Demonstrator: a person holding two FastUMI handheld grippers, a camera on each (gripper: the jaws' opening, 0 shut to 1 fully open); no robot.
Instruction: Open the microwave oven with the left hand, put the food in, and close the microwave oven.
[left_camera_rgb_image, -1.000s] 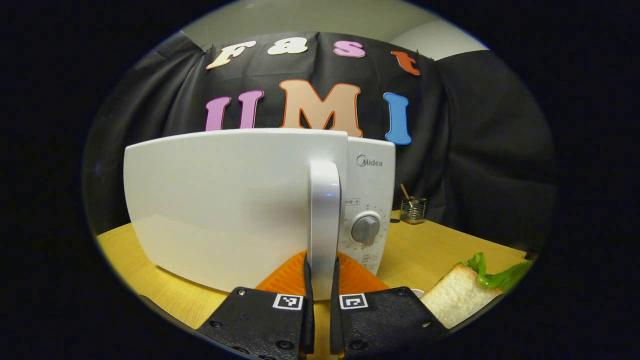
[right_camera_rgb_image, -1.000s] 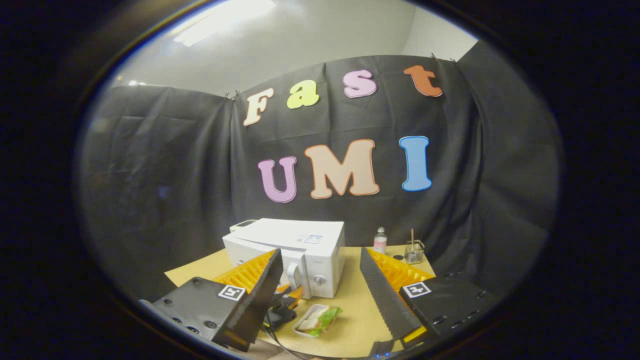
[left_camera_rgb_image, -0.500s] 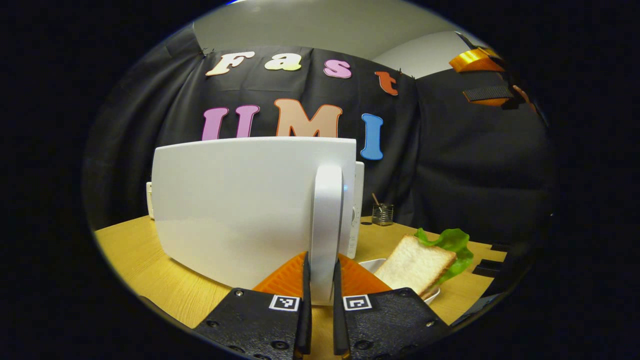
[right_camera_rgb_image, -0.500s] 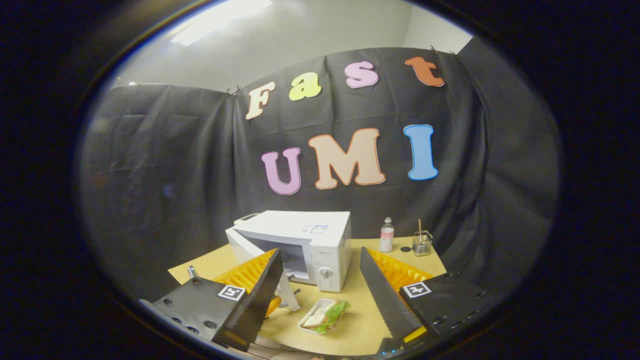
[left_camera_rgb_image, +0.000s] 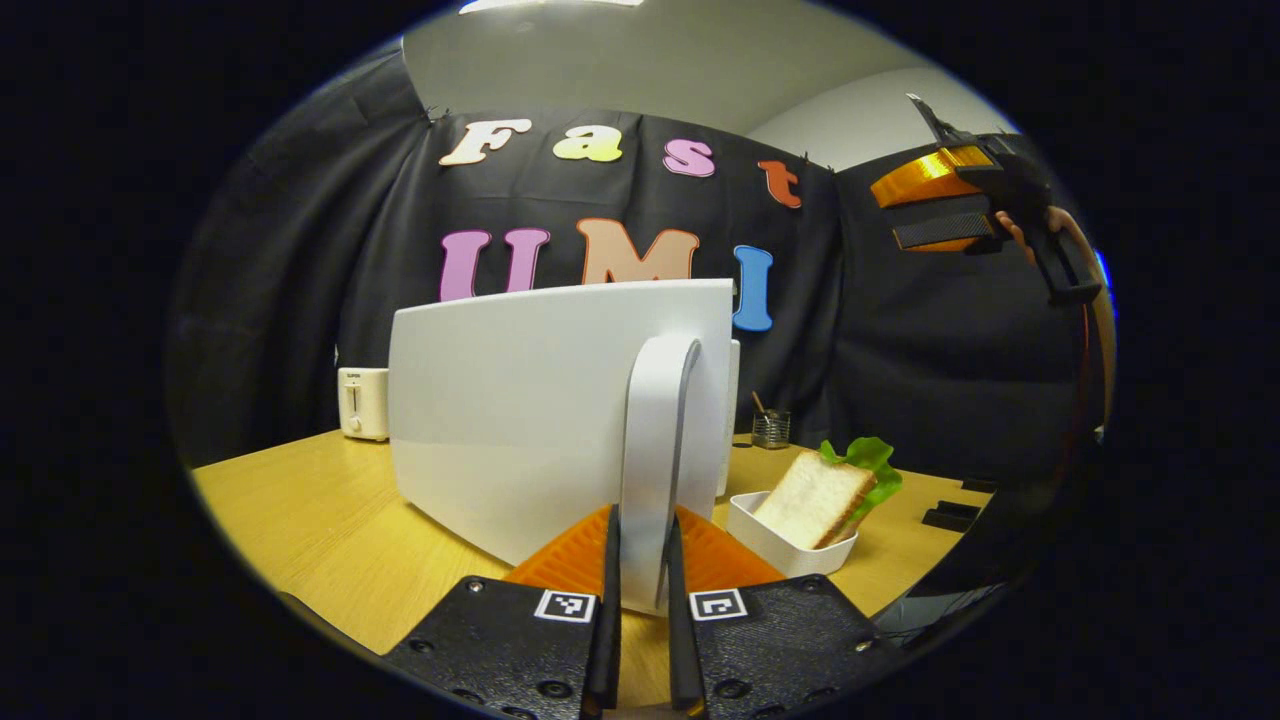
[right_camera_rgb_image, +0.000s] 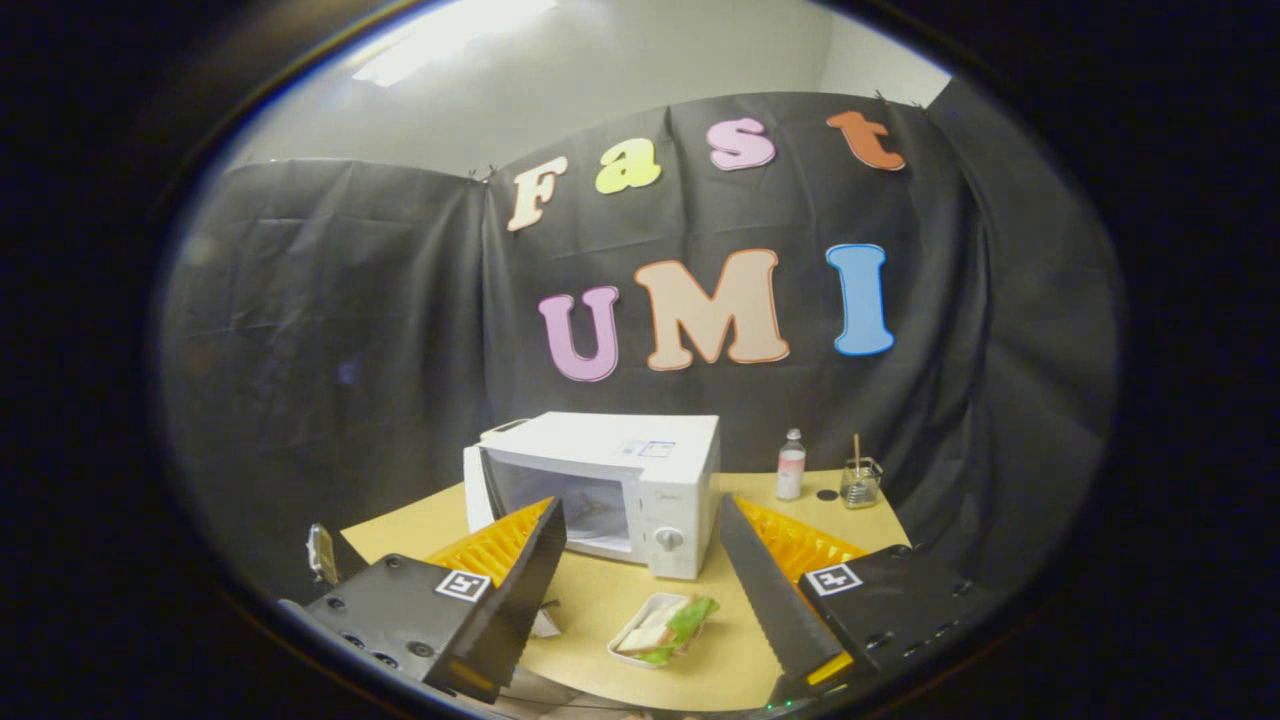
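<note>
door (left_camera_rgb_image: 540, 400) just swung wide, left gripper (left_camera_rgb_image: 643, 640) clamped on its handle (left_camera_rgb_image: 655, 450). right gripper (right_camera_rgb_image: 640, 590) spread, holding nothing; sandwich (right_camera_rgb_image: 665, 628) goes next.

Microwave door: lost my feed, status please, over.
Left gripper shut on door handle, microwave door swung open. Right gripper open, raised over table. Sandwich in its tray, not yet loaded. Path clear.

Table (right_camera_rgb_image: 610, 600): light wood, it carries everything.
Toaster (left_camera_rgb_image: 362, 403): white, it stands at the far left edge of the table, near the black cloth.
Bottle (right_camera_rgb_image: 791, 466): small and upright, at the back of the table.
Glass jar (right_camera_rgb_image: 860, 481): just beside the bottle, with a stick in it.
</note>
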